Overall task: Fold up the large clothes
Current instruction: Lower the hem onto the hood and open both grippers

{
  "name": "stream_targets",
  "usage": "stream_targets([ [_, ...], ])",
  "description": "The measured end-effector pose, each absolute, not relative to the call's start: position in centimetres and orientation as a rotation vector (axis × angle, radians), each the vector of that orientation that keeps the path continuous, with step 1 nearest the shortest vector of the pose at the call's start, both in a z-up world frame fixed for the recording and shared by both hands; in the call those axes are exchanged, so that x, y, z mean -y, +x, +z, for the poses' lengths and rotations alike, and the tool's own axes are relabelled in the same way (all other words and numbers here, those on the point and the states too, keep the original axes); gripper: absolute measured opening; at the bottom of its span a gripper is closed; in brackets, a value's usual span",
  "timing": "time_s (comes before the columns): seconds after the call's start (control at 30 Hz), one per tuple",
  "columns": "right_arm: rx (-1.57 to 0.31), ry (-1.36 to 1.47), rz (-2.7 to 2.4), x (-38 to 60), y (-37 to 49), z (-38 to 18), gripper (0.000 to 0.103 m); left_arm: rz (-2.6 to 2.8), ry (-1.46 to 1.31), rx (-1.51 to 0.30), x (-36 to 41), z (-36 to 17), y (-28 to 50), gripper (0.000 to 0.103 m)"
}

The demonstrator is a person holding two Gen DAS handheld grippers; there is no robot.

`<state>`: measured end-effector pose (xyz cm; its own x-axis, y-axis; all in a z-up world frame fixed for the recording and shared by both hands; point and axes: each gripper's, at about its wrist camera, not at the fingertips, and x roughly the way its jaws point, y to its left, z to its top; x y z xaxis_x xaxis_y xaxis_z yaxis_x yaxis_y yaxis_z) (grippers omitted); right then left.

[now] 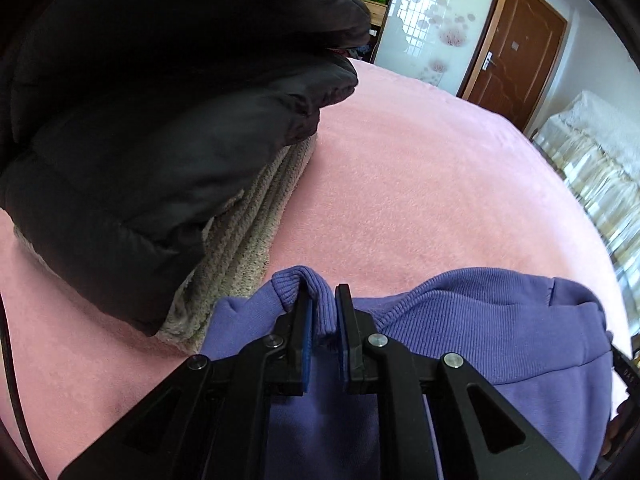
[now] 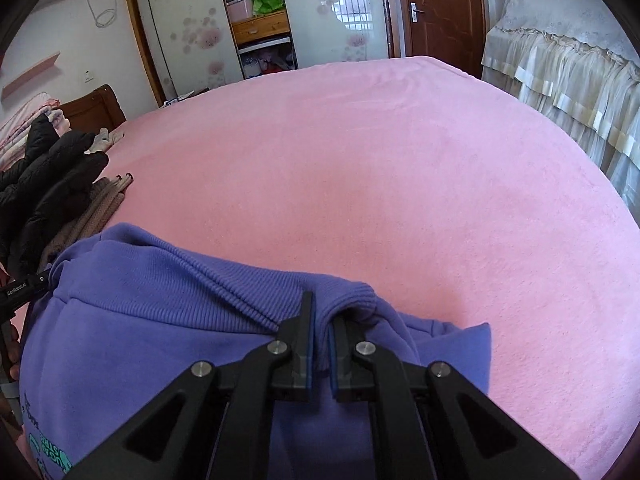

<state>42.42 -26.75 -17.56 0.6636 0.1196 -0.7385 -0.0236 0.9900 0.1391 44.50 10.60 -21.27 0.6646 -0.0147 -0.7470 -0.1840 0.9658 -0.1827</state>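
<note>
The bed [image 2: 380, 168] under me is wide, covered in a pink fleece blanket, with plenty of bare surface ahead to lay things out on. At my left side sits a stack of already bundled clothes: a puffy black jacket [image 1: 160, 128] on top of a beige knit [image 1: 248, 216]. The thing I am working on is the purple sweatshirt [image 2: 160, 320], which lies on the near part of the bed, bunched up toward me with its ribbed band raised along the front. It looks like thick, soft fleece cotton: limp, moderately heavy for a garment, not slippery and not at all fragile, so I judge it will sag and drag between my two holds rather than keep any shape. The ribbed band is the firmest, thickest part, and that is where I have it. My left gripper [image 1: 323, 320] has its jaws pinched tight on a fold of that ribbing, and my right gripper [image 2: 320, 336] has its jaws clamped on another fold of the same band, well apart from the first.
</note>
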Motion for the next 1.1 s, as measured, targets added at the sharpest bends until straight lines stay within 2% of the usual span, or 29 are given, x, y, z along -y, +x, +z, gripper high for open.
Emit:
stream_targets([
  [0.2, -0.864, 0.139, 0.082, 26.9, 42.8, -15.8, 0.007, 0.121, -0.116, -0.862, -8.4, -19.7, 44.4, 0.013],
  [0.23, -0.864, 0.158, 0.082, 27.1, 42.6, -15.1, 0.010, 0.114, -0.093, -0.863, -8.0, -19.1, 44.2, 0.020],
  [0.27, -0.853, 0.170, 0.072, 27.2, 42.2, -14.3, 0.024, 0.106, -0.075, -0.857, -8.8, -18.7, 43.2, 0.037],
  [0.3, -0.833, 0.177, 0.061, 27.3, 41.8, -13.4, 0.034, 0.101, -0.067, -0.850, -8.6, -18.0, 43.1, 0.049],
  [0.33, -0.794, 0.183, 0.049, 27.6, 41.1, -12.2, 0.050, 0.102, -0.062, -0.835, -8.4, -17.2, 42.6, 0.077],
  [0.37, -0.771, 0.186, 0.046, 27.6, 40.7, -11.5, 0.056, 0.110, -0.061, -0.792, -8.4, -15.8, 41.8, 0.086],
  [0.63, -0.658, 0.147, 0.154, 24.6, 36.7, -4.6, 0.057, -0.016, -0.131, -0.665, -7.0, -9.5, 37.8, 0.086],
  [0.7, -0.645, 0.116, 0.215, 22.3, 35.6, -3.7, 0.054, -0.067, -0.121, -0.672, -5.5, -9.3, 37.1, 0.086],
  [0.73, -0.644, 0.105, 0.248, 21.3, 35.2, -3.5, 0.048, -0.096, -0.113, -0.686, -4.5, -9.5, 36.8, 0.086],
  [0.93, -0.723, 0.027, 0.426, 14.0, 34.3, -6.0, 0.021, -0.232, -0.036, -0.806, 1.7, -12.6, 36.5, 0.060],
  [1.1, -0.839, -0.033, 0.404, 11.2, 37.4, -11.4, 0.016, -0.183, 0.069, -0.887, 3.2, -18.3, 39.4, 0.052],
])
